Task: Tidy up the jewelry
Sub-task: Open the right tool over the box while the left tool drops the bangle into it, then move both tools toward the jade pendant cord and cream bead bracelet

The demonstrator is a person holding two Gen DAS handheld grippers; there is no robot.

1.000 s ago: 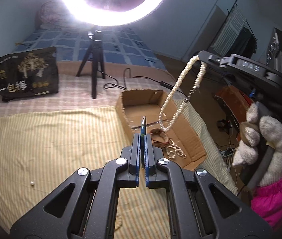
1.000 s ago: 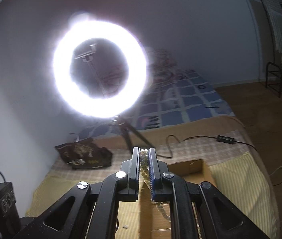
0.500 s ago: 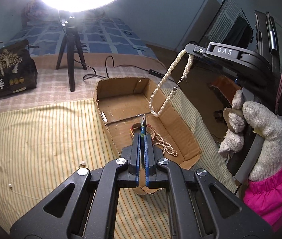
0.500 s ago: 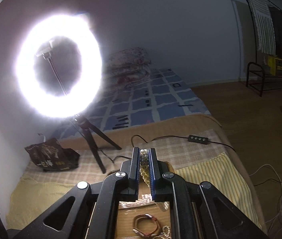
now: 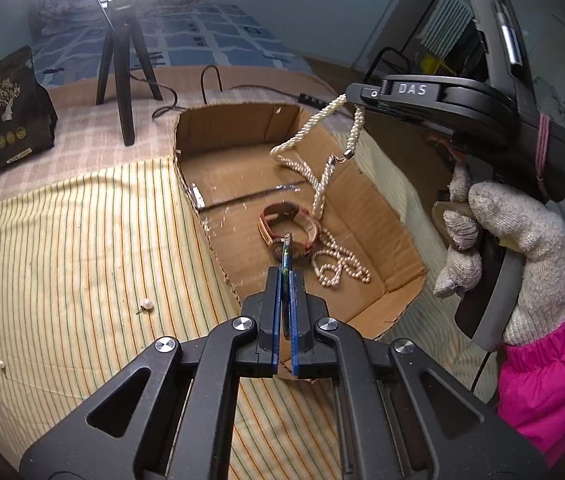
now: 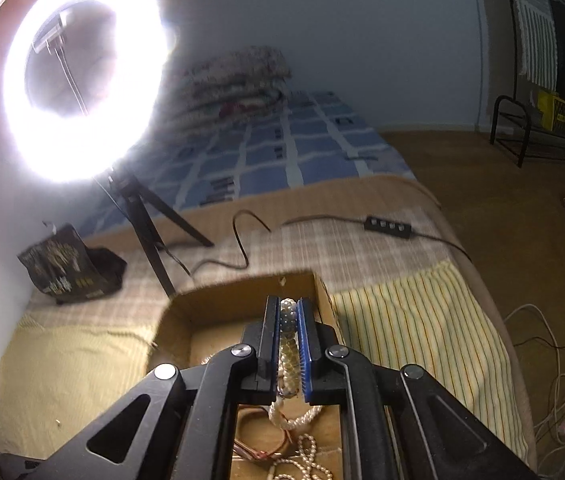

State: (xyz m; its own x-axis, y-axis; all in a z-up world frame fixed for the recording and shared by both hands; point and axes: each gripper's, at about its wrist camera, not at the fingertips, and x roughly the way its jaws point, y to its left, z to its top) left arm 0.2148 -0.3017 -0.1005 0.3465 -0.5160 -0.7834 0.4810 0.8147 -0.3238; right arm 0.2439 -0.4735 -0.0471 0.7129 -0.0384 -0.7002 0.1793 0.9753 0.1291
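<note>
Right tool (image 5: 356, 98), black plastic with blue pads, is clenched on a twisted multi-strand pearl necklace (image 5: 320, 176) with a small metal clasp; the rope hangs slack from the tips, its lower loops reaching the floor of the open, shallow corrugated cardboard box (image 5: 366, 200) on the bed's striped yellow cloth (image 5: 82, 240). Left tool (image 5: 285, 256) is clenched on a thin green-and-metal piece I cannot identify, poised above the box's near end. In the box lie one brown looped strap bracelet (image 5: 288, 226) and one fine single-strand bead chain (image 5: 340, 264); two loose round pearls (image 5: 146, 304) sit on the cloth.
</note>
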